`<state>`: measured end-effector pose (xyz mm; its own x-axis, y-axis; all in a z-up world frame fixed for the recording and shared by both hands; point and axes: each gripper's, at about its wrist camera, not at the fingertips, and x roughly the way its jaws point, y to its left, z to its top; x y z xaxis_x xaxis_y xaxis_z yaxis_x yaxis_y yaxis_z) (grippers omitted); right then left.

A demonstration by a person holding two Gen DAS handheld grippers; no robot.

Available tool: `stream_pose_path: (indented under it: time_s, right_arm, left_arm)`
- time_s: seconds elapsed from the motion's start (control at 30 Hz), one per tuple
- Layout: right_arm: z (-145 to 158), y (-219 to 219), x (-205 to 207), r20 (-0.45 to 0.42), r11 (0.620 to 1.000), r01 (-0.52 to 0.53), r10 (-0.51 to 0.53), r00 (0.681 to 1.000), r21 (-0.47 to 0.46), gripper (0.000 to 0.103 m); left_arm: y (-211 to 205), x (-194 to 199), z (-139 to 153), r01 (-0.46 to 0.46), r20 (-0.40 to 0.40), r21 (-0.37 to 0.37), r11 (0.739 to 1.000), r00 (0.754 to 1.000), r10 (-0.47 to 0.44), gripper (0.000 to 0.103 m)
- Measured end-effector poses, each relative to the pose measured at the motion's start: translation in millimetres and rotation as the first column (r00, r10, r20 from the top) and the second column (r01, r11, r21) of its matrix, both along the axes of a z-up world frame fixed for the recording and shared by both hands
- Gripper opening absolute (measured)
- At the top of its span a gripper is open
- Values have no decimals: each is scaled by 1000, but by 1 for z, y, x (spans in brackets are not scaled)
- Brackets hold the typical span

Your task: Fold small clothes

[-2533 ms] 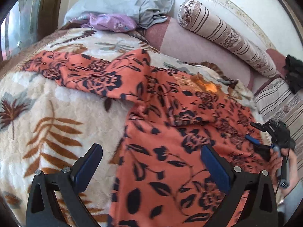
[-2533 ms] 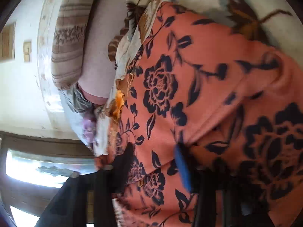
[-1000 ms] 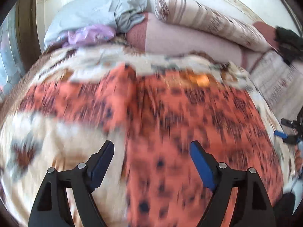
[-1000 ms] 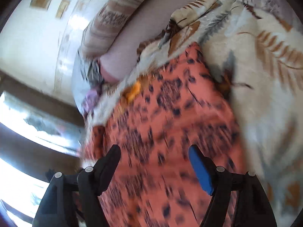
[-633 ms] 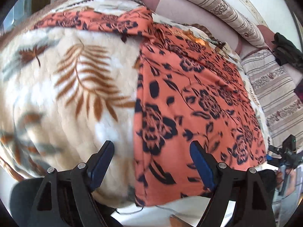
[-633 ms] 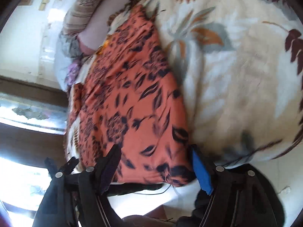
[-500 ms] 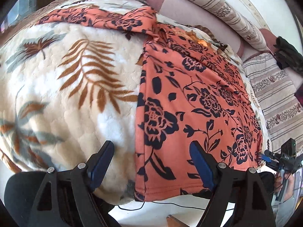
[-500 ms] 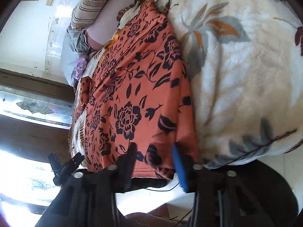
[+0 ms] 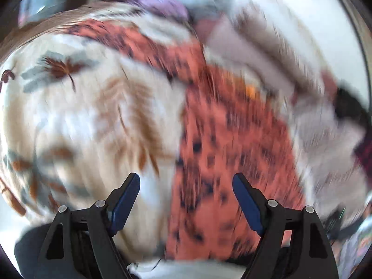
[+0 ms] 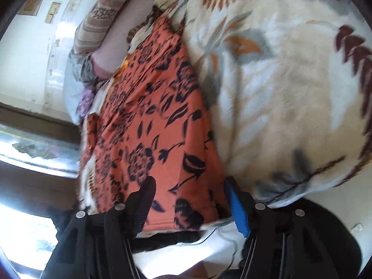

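One orange floral garment (image 10: 153,125) lies ahead of the fingers, on one cream leaf-print blanket (image 10: 290,93). Beyond the garment's far end there is one striped bolster (image 10: 102,16) and one grey pillow (image 10: 74,79). Two grippers are present, the left gripper (image 9: 186,200) and the right gripper (image 10: 189,203), each with two fingers spread apart.

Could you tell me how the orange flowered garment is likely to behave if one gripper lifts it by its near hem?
The garment looks thin and lies flat on the blanket, so it would probably hang limp. Its hem drapes over the bed edge, suggesting it is light and may slide.
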<state>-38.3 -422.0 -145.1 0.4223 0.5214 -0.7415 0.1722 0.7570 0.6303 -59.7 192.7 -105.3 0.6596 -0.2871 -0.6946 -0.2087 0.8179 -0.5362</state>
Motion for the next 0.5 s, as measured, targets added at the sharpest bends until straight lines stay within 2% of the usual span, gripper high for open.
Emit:
stream_pose_path:
  time_s: [0.07, 0.1, 0.13, 0.17, 0.23, 0.3, 0.4, 0.5]
  right_arm:
    - [19, -3, -7, 81, 991, 73, -64, 995, -115, 65]
    - [31, 0, -10, 130, 983, 94, -73, 989, -161, 66]
    - [44, 6, -10, 187, 979, 90, -55, 981, -183, 66]
    - [53, 11, -10, 226, 977, 80, -33, 974, -199, 66]
    - [68, 28, -6, 292, 966, 57, 19, 956, -251, 66]
    - [75, 44, 2, 327, 956, 41, 59, 943, -290, 66]
    - [68, 67, 20, 328, 951, 11, 95, 940, -309, 66]
    - [51, 85, 41, 301, 950, -12, 111, 947, -312, 66]
  left_arm:
    - [43, 15, -2, -113, 24, -165, 980, 993, 118, 82]
    - [65, 23, -5, -170, 15, -243, 955, 984, 179, 82]
    - [88, 34, -9, -233, 4, -316, 920, 969, 247, 82]
    - [109, 46, -11, -277, -3, -366, 888, 955, 297, 82]
    - [139, 70, -9, -331, 1, -403, 853, 932, 363, 82]
    - [168, 98, -4, -370, 21, -410, 834, 910, 414, 82]
    - [207, 133, -10, -446, 8, -422, 789, 869, 496, 82]
    - [236, 164, -30, -511, -54, -420, 750, 839, 541, 82]
